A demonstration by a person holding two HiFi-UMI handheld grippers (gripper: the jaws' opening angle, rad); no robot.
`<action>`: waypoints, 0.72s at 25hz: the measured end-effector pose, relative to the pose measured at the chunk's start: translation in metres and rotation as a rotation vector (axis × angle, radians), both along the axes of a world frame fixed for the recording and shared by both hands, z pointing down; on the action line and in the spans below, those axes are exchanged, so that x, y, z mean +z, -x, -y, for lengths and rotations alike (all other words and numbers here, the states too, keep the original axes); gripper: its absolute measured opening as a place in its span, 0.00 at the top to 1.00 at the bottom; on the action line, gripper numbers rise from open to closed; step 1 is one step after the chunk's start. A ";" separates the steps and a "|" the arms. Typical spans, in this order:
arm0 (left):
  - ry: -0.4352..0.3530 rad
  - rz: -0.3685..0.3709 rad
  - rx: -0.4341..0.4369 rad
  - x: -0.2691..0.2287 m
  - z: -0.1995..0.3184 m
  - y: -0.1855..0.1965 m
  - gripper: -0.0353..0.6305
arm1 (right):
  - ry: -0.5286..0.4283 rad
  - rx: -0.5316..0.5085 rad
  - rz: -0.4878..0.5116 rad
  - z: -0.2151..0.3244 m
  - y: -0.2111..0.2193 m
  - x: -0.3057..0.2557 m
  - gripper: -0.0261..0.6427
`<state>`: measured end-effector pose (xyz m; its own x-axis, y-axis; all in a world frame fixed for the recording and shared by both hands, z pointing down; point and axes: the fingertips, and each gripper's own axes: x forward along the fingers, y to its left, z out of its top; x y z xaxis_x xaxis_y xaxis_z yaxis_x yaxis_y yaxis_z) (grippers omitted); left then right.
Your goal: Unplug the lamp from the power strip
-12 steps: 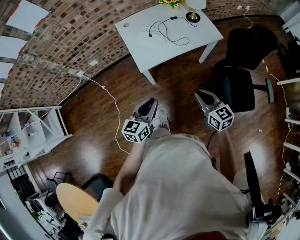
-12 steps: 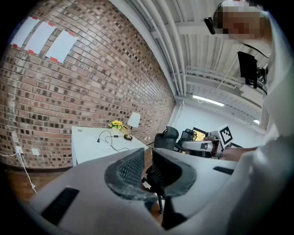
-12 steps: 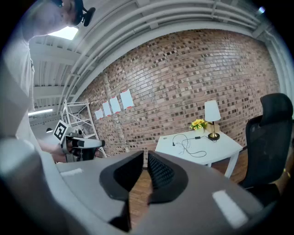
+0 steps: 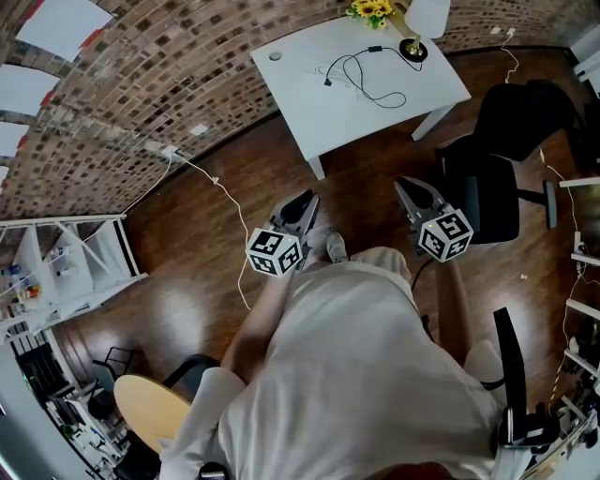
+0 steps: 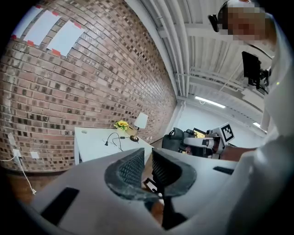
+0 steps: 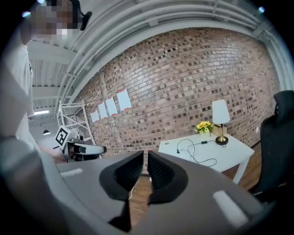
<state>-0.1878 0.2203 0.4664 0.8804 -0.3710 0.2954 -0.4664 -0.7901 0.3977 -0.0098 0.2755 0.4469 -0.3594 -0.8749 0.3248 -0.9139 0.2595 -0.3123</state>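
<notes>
This looked like a loft-style office or studio. A long brick wall (image 4: 141,84) ran along one side, with sheets of paper (image 4: 61,28) taped to it, and the floor (image 4: 187,244) was dark polished wood. A white worktop (image 4: 300,84) stood against the brick, carrying a lamp (image 4: 427,14) and a bunch of yellow flowers (image 4: 370,9). Just beside it sat a black office chair (image 4: 483,197). A white shelving rack (image 4: 66,262) stood further along the wall. Overhead, the left gripper view showed exposed white ceiling pipes (image 5: 183,46) and a strip light (image 5: 209,102).
</notes>
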 end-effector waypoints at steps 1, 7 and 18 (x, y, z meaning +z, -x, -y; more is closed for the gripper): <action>0.002 0.001 0.005 0.002 0.005 0.002 0.86 | -0.008 0.004 0.006 0.006 0.004 -0.003 0.93; -0.008 -0.007 0.025 0.003 0.029 -0.004 0.86 | -0.009 0.001 -0.023 0.032 0.012 -0.003 0.93; 0.031 0.043 -0.038 0.033 0.073 -0.004 0.86 | 0.055 -0.012 -0.003 0.078 -0.017 0.034 0.93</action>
<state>-0.1840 0.1474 0.4994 0.8522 -0.3938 0.3444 -0.5129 -0.7590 0.4010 0.0076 0.1973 0.4810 -0.3687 -0.8515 0.3729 -0.9117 0.2529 -0.3239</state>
